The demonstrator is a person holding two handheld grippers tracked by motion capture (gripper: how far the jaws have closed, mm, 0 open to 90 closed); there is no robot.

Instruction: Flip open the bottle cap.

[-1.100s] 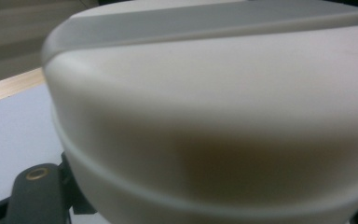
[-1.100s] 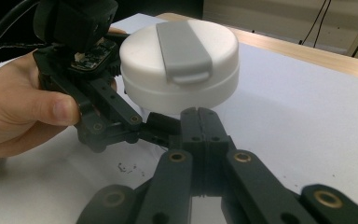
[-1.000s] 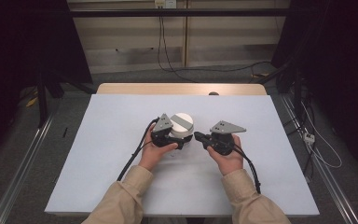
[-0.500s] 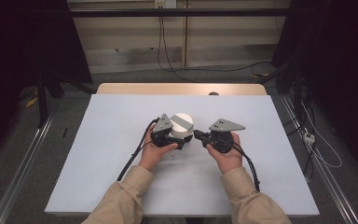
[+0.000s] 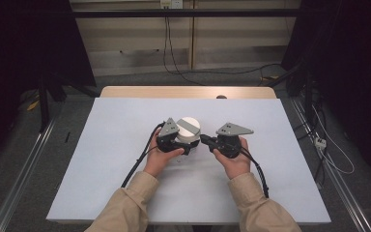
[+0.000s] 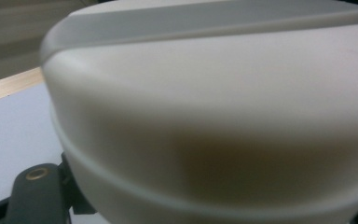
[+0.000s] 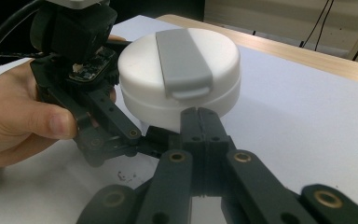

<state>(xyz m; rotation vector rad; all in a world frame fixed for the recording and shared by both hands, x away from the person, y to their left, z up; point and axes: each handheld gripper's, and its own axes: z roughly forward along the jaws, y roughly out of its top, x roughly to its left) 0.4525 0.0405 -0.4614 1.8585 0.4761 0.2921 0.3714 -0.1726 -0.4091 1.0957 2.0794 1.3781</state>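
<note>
A round white container (image 5: 190,126) with a grey latch strip (image 7: 182,56) across its lid stands at the middle of the white table (image 5: 116,121). My left gripper (image 5: 186,146) comes from the left and is shut on the container's lower body. In the left gripper view the container wall (image 6: 214,121) is very close and blurred. My right gripper (image 7: 199,116) has its jaws pressed together. Its tip (image 5: 206,140) sits just under the latch's front tab, at the container's right side. I cannot tell whether it touches the container.
A person's left hand (image 7: 23,116) wraps the left gripper. Black cables (image 5: 135,166) trail back from both grippers along the forearms. A wooden strip (image 5: 188,92) runs along the table's far edge, with floor rails on both sides.
The right gripper has crept very slightly towards the container. The left gripper and the container have stayed where they were.
</note>
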